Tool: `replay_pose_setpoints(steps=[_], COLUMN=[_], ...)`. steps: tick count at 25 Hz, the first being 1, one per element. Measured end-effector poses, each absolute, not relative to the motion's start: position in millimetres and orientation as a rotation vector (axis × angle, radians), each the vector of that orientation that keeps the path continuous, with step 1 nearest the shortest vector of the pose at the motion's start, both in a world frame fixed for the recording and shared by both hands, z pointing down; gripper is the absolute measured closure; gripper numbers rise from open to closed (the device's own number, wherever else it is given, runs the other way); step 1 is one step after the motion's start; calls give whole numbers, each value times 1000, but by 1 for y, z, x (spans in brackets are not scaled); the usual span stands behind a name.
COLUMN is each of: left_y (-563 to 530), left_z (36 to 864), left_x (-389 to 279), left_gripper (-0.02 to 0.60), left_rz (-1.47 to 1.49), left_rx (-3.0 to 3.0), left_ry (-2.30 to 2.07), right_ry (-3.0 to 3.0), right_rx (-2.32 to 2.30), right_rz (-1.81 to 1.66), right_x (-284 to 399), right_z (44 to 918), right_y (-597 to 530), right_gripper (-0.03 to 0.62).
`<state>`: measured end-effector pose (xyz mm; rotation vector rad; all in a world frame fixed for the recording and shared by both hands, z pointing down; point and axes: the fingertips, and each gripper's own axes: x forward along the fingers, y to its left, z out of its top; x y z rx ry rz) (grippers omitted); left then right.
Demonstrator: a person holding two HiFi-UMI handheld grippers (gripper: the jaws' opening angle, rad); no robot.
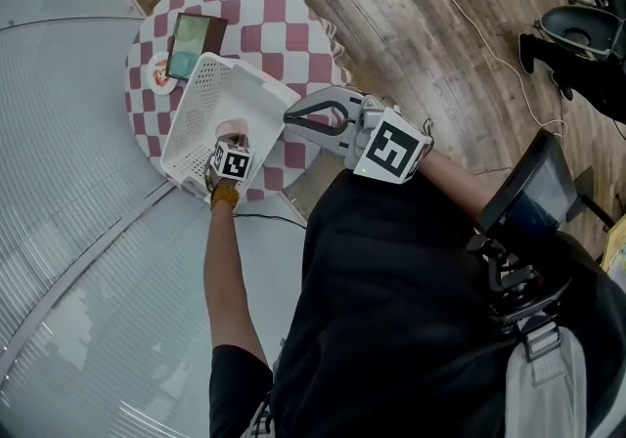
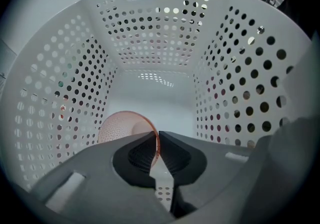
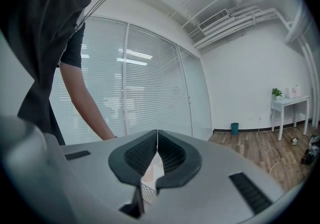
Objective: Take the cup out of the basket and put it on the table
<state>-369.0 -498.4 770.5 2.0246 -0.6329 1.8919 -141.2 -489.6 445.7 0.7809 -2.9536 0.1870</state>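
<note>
Both grippers closed: left gripper (image 2: 157, 135) pinching rim of translucent orange plastic cup (image 2: 120, 125) inside white perforated plastic basket (image 2: 150, 43); right gripper (image 3: 157, 133) pressed together, empty.

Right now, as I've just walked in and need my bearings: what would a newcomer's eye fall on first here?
The white perforated basket on the red-checked round table stands out first. Inside it the left gripper points down, jaws pinching the rim of a pink cup. The right gripper, shut and empty, is held level beside the basket.
</note>
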Motion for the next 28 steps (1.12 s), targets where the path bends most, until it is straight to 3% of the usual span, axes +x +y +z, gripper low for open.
replay_pose_setpoints(steps=[28], left_y=[-506], left_z=[710], left_x=[-371], left_gripper=[561], left_rz=[1684], left_rx=[2150], left_ry=[-876], right_ry=[-2960], right_rx=[656], right_rz=[158], right_x=[-171], right_z=[440], right_y=[-480], right_gripper=[582])
